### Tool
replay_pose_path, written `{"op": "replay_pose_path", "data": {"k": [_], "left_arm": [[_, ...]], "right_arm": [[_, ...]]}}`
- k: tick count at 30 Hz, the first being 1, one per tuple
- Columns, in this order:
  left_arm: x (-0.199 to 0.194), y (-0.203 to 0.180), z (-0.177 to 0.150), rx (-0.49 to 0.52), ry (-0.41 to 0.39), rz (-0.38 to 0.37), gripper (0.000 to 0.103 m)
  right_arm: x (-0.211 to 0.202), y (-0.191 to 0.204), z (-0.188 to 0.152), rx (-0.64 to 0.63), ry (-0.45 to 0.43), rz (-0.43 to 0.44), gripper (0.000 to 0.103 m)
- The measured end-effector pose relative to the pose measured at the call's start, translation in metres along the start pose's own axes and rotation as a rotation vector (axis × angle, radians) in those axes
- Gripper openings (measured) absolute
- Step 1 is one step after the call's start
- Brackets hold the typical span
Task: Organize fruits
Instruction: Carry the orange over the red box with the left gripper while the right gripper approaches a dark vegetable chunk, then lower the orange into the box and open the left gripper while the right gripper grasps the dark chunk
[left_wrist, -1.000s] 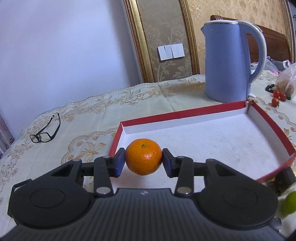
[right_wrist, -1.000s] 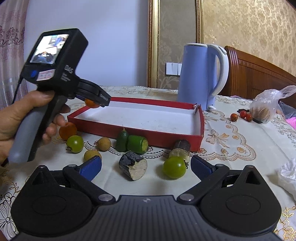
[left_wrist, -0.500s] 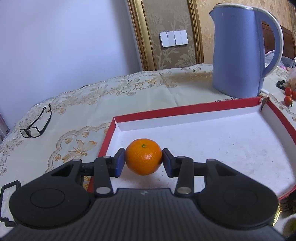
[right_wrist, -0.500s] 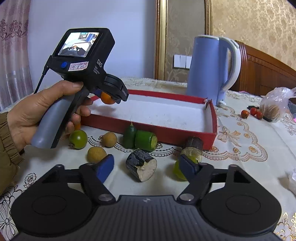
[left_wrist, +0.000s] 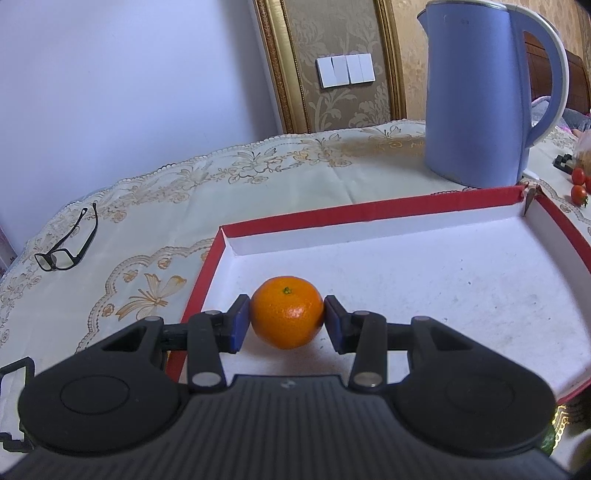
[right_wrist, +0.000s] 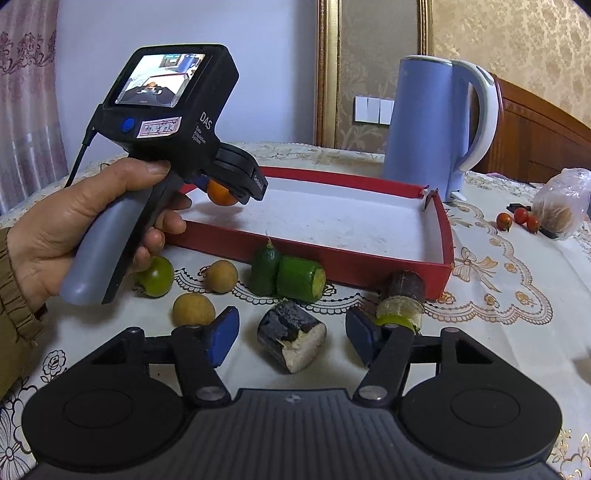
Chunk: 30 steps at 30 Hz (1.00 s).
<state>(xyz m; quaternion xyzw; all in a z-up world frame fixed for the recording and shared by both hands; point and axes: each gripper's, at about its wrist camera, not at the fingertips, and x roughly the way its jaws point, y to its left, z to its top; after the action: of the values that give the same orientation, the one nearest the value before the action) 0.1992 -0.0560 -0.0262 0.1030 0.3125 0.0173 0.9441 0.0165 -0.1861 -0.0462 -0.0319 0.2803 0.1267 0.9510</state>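
My left gripper (left_wrist: 287, 325) is shut on an orange mandarin (left_wrist: 287, 317) and holds it over the near left corner of a red tray with a white floor (left_wrist: 369, 212). The right wrist view shows the same gripper (right_wrist: 236, 184), mandarin (right_wrist: 219, 194) and tray (right_wrist: 441, 236). My right gripper (right_wrist: 291, 338) is open and low over the tablecloth, its blue pads on either side of a dark cane piece with a pale cut end (right_wrist: 291, 338). A second cane piece (right_wrist: 400, 295) and a green fruit (right_wrist: 393, 320) lie by its right finger.
Two cucumber pieces (right_wrist: 288, 273), two brown longans (right_wrist: 194, 309), and a green fruit (right_wrist: 155, 276) lie before the tray. A blue kettle (right_wrist: 436, 125) stands behind it. Cherry tomatoes (right_wrist: 504, 220) and a plastic bag (right_wrist: 561, 206) are at right. Glasses (left_wrist: 66, 243) lie far left.
My left gripper carried the mandarin forward over the tray and lower. My right gripper moved forward and left, now straddling the dark cane piece; the green fruit is now behind its right finger.
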Motion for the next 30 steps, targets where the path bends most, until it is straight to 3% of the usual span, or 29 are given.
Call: {"op": "replay_pose_path", "data": {"k": [14, 17, 24, 30], "left_arm": [[-0.002, -0.001, 0.001, 0.002, -0.013, 0.010, 0.042], [-0.008, -0.003, 0.002, 0.005, -0.032, 0.016, 0.050], [-0.022, -0.003, 0.001, 0.013, -0.057, 0.020, 0.052], [-0.051, 0.006, -0.010, 0.006, -0.094, 0.071, 0.066]], "right_arm": [[0.010, 0.001, 0.001, -0.004, 0.034, -0.011, 0.059], [0.011, 0.001, 0.001, -0.007, 0.039, -0.011, 0.058], [0.016, 0.002, 0.001, -0.011, 0.060, -0.012, 0.047], [0.017, 0.000, 0.001, -0.002, 0.064, 0.002, 0.041]]}}
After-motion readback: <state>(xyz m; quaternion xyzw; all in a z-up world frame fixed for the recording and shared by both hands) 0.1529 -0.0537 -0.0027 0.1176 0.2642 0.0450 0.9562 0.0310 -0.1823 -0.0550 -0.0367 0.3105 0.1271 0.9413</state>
